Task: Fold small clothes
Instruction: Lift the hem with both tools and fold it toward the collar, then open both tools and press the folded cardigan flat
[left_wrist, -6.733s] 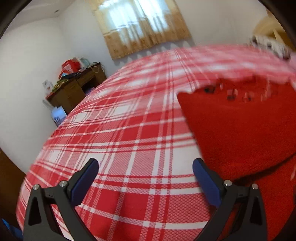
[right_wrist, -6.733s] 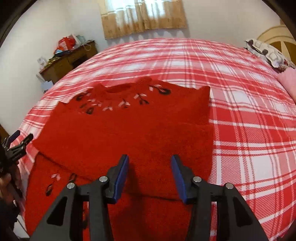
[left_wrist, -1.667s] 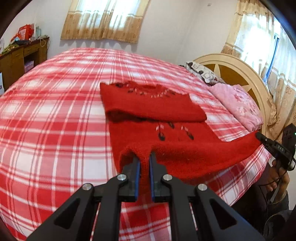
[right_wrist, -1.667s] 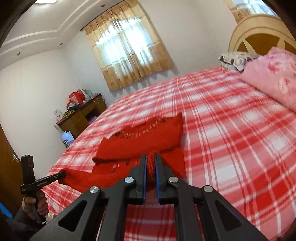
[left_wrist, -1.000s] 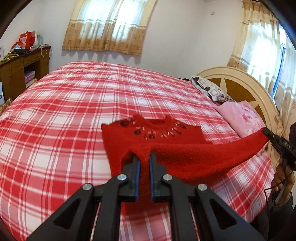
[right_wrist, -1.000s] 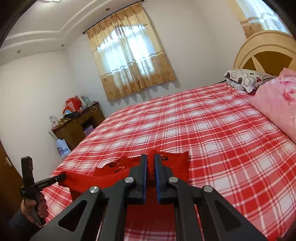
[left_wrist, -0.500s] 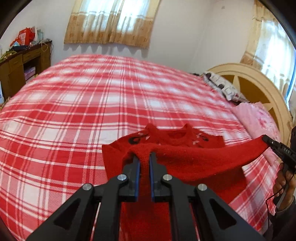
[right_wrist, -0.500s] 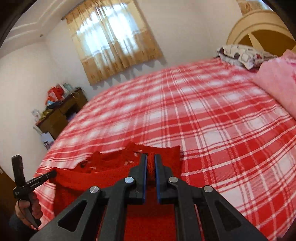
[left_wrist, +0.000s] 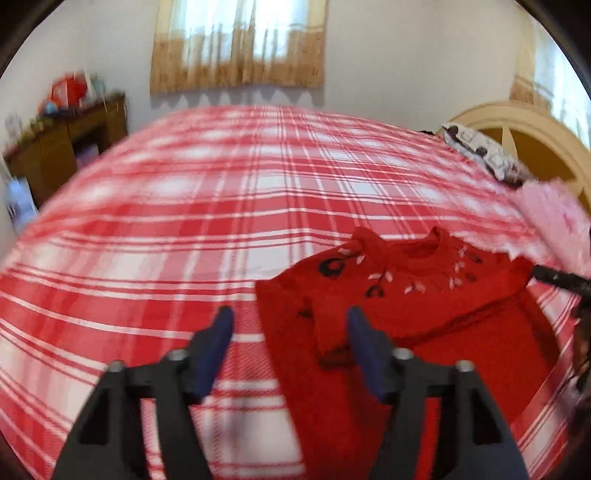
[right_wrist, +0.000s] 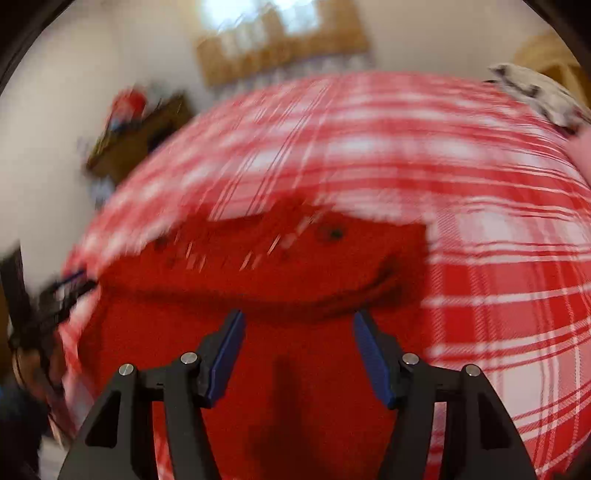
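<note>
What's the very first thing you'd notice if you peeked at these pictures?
The bright red sweater with little leaf patterns near its collar, lying folded on the near part of the big red-and-white checked bed. Then the two black claws with blue pads: the left claw and the right claw, both open and holding nothing.

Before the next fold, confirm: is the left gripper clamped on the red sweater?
No. The left gripper is open, holding nothing; the red sweater lies on the bed.
</note>
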